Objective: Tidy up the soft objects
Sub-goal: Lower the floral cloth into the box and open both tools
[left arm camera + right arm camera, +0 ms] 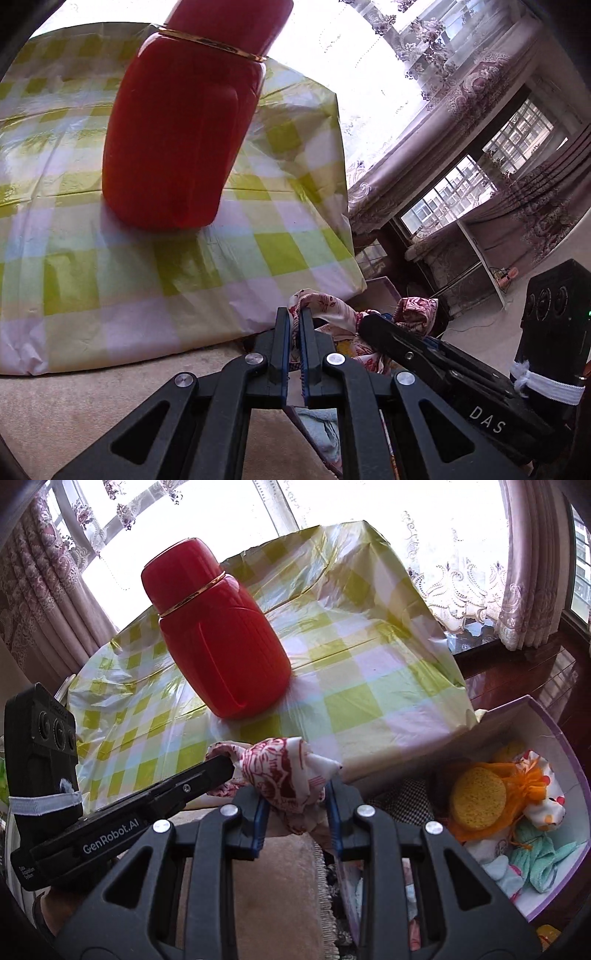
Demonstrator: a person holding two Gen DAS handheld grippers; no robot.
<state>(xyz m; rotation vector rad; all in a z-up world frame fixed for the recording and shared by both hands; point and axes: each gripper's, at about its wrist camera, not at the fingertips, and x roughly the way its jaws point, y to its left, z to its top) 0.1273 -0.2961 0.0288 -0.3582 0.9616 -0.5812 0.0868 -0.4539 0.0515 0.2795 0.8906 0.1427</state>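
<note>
A red-and-white patterned cloth hangs between my two grippers, in front of the table edge. My left gripper is shut on one end of it. My right gripper is shut on a bunched part of the same cloth. The left gripper's tip shows at the cloth in the right wrist view; the right gripper's tip shows in the left wrist view. A white box at the lower right holds soft items: a yellow sponge in orange mesh, teal cloth, spotted fabric.
A red flask with a gold band stands on the table under a green-checked plastic cover; it also shows in the left wrist view. A beige rug lies below. Curtained windows stand behind.
</note>
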